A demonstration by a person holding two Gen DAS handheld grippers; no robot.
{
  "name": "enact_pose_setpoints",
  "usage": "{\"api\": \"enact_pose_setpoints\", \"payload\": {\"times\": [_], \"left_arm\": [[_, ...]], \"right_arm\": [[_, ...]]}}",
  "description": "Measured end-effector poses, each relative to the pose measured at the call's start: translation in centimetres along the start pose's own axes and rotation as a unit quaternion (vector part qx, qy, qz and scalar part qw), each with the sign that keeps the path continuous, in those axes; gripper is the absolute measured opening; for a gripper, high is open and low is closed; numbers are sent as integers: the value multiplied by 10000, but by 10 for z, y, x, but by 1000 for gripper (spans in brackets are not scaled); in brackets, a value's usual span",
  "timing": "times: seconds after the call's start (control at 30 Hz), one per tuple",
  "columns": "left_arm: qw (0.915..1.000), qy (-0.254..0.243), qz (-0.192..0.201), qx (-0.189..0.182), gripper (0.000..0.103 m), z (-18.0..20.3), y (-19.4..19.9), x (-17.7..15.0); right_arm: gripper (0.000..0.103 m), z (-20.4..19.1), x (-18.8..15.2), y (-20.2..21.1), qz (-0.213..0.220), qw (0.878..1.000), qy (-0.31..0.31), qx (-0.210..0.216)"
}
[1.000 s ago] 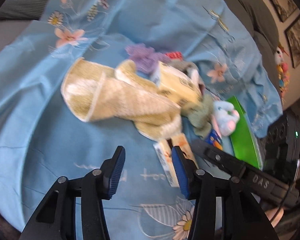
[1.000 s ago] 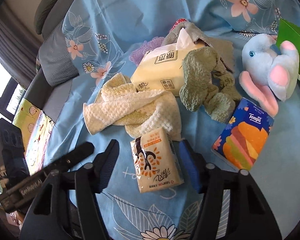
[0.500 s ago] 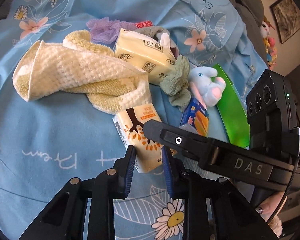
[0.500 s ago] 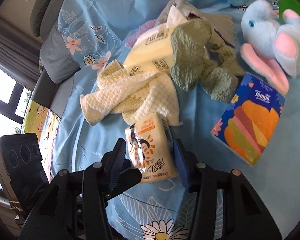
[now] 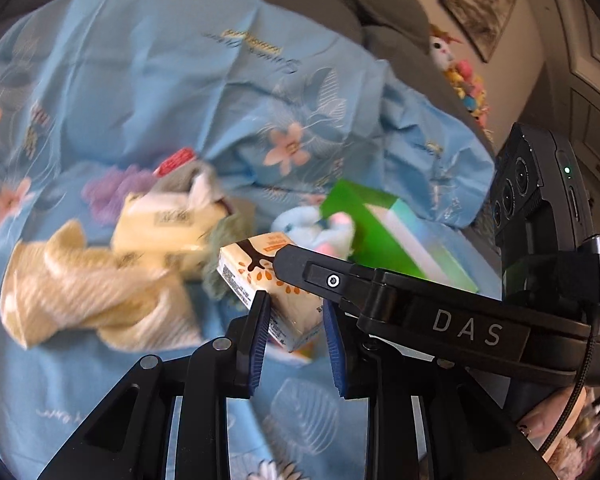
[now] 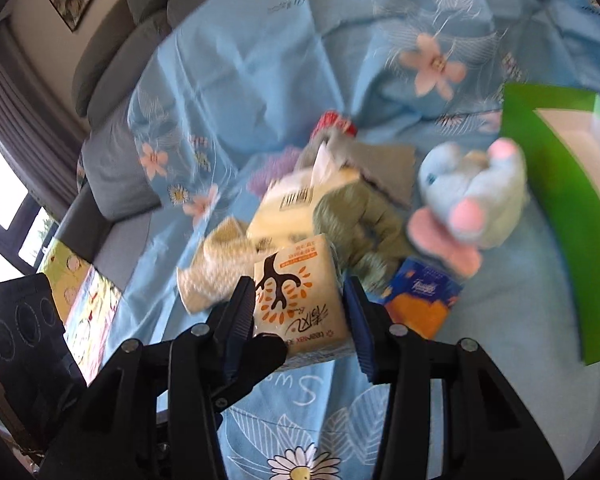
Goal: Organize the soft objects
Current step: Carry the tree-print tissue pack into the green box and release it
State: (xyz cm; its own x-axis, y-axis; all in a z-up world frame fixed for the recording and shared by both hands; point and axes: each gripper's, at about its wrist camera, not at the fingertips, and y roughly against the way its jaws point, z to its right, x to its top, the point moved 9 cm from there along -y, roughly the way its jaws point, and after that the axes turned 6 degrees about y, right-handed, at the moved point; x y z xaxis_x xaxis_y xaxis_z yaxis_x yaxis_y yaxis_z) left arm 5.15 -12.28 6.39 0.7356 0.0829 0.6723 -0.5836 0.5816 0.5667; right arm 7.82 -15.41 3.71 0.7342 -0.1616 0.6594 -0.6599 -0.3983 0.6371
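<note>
A small tissue pack (image 5: 256, 276) (image 6: 296, 300) with an orange tree print hangs above the blue flowered sheet (image 5: 180, 80). My right gripper (image 6: 298, 292) is shut on its two long sides. My left gripper (image 5: 295, 304) is shut on its near end, and one black finger (image 6: 260, 354) of it shows under the pack in the right wrist view. A right finger (image 5: 320, 276) lies across the pack in the left wrist view. Behind lie a cream towel (image 5: 92, 296) (image 6: 216, 264), a large yellow tissue pack (image 5: 160, 228) (image 6: 296, 204) and a blue elephant plush (image 6: 472, 196).
A grey-green cloth (image 6: 360, 220) drapes over the large pack, with a purple cloth (image 5: 112, 192) behind it. A blue-and-orange tissue pack (image 6: 420, 300) lies by the plush. A green box (image 6: 556, 200) (image 5: 384, 236) stands to the right. Grey sofa cushions (image 6: 120, 60) border the sheet.
Both grippers have closed on the small tissue pack and lifted it off the sheet. The pile of soft things behind has not moved.
</note>
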Motion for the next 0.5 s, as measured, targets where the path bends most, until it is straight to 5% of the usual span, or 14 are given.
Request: {"api": "enact_pose_setpoints", "payload": {"times": [0.5], "left_arm": [[9966, -615, -145, -520, 27, 116, -78, 20]], "right_arm": [[45, 112, 32, 85, 1197, 9862, -993, -564]]}}
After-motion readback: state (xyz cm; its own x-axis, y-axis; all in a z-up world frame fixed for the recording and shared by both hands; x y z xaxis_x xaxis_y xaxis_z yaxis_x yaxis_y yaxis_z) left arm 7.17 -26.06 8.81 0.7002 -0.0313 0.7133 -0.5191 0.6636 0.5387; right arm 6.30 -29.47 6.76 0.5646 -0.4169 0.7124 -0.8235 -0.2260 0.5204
